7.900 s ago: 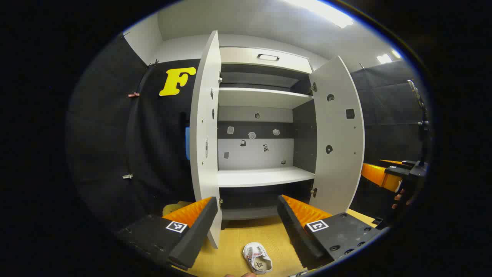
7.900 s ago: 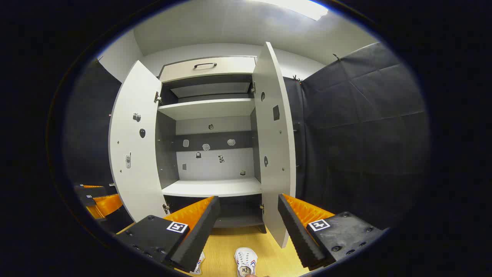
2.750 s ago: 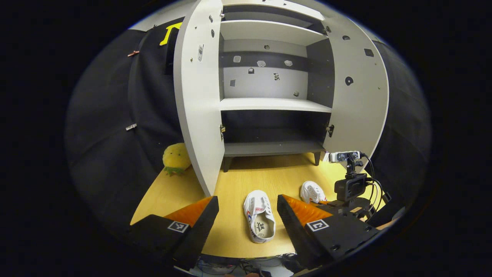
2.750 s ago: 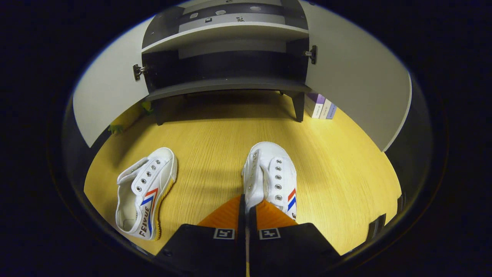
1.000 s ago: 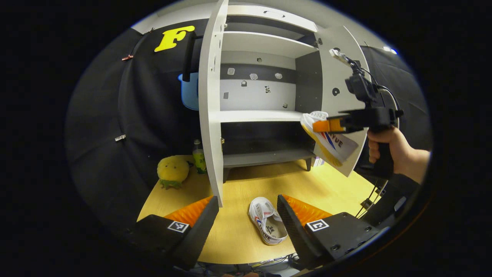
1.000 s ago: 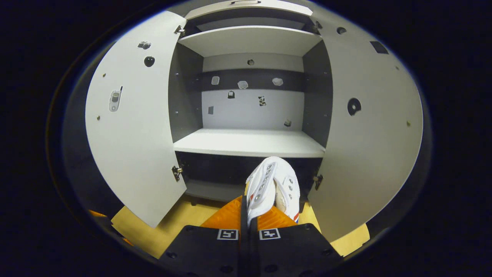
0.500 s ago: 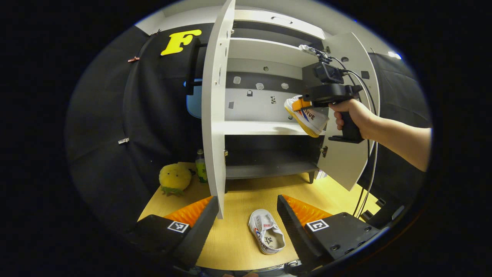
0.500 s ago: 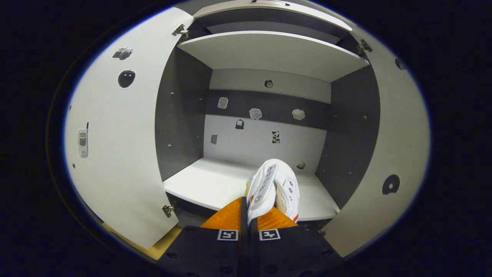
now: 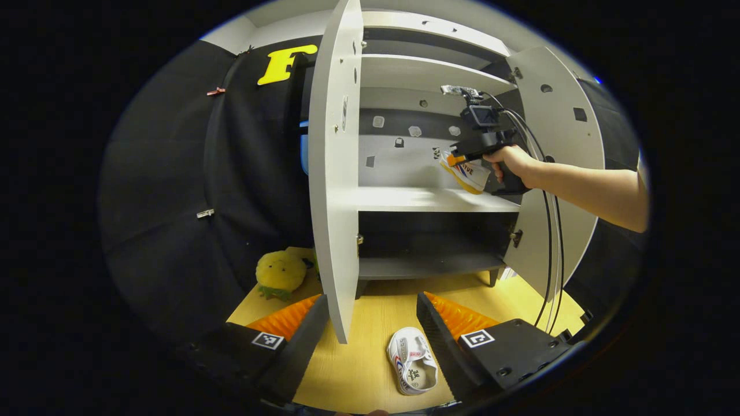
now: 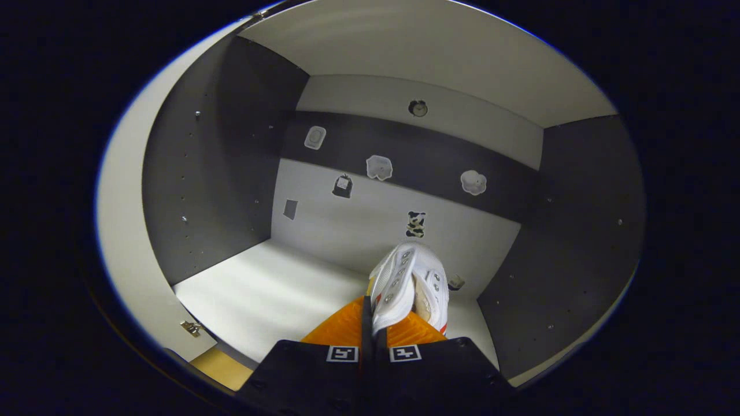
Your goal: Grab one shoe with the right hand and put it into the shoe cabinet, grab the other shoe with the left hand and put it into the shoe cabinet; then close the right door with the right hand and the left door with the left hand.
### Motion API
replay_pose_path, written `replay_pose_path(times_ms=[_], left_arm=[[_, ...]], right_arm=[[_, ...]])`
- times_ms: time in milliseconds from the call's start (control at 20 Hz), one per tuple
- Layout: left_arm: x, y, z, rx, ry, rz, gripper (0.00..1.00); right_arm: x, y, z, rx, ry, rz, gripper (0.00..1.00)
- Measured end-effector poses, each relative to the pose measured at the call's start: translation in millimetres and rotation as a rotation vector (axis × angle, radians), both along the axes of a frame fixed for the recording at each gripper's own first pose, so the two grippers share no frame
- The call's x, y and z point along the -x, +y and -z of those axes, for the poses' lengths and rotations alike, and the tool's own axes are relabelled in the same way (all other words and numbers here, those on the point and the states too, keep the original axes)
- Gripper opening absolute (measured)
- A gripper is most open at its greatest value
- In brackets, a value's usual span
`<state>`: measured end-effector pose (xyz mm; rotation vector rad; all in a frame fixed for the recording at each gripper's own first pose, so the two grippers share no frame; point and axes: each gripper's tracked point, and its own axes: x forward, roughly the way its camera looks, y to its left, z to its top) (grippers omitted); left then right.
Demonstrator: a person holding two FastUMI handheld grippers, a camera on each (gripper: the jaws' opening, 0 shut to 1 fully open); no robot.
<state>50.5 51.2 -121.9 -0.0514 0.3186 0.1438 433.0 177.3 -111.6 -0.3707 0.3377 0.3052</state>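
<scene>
Right gripper view looks into the middle compartment of the shoe cabinet (image 10: 231, 144), where the right gripper (image 10: 373, 323) is clamped on a white shoe (image 10: 413, 283), both fingers pressed against one side wall of its upper. That shoe, marked with red and blue stripes, hangs just above the pale middle shelf (image 10: 272, 294), toe pointing toward the back panel, where small stickers (image 10: 379, 167) dot the grey and white bands. Whether the sole touches the shelf cannot be told from this angle.

Left gripper view, from farther back and lower down, shows the same right gripper (image 9: 457, 159) held by a hand (image 9: 511, 164) on a bare forearm, reaching past the open right door (image 9: 563, 173) with the white shoe (image 9: 465, 173) at the right end of the middle shelf (image 9: 416, 199). Cables trail down from the handle. The left gripper (image 9: 373, 332) sits low over the yellow wooden floor (image 9: 358, 370), its fingers spread wide apart and gripping nothing. Between them, on the floor in front of the cabinet, lies the second shoe (image 9: 413, 370), opening upward. The left door (image 9: 335, 173) stands open, edge-on to the camera. A yellow plush toy (image 9: 280, 271) rests on the floor beside it, against the dark cloth wall
</scene>
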Motion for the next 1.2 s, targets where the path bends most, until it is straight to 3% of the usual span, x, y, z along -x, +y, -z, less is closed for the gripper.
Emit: replay_pose_path(times_ms=[350, 650, 850, 900, 1050, 1150, 1200], left_arm=[[-9, 7, 5, 0.008, 0.021, -0.089, 0.95], [-13, 15, -3, -0.023, 0.002, -0.124, 0.95], [-8, 14, -6, -0.007, -0.011, -0.129, 0.95], [-6, 13, -7, -0.001, -0.015, -0.13, 0.95], [-2, 13, -7, 0.024, -0.025, -0.124, 0.95], [2, 13, -7, 0.027, -0.028, -0.112, 0.95], [4, 13, -7, 0.022, -0.029, -0.105, 0.95]], right_arm=[[-32, -12, 54, 0.022, 0.123, 0.034, 0.05], [-32, -6, 64, -0.019, 0.179, 0.07, 0.05], [-20, -4, 58, -0.091, 0.235, 0.107, 0.12], [-13, -2, 56, -0.114, 0.26, 0.106, 0.15], [5, 0, 44, -0.138, 0.287, 0.1, 0.48], [20, 2, 33, -0.161, 0.29, 0.091, 0.52], [27, 0, 25, -0.168, 0.28, 0.09, 0.64]])
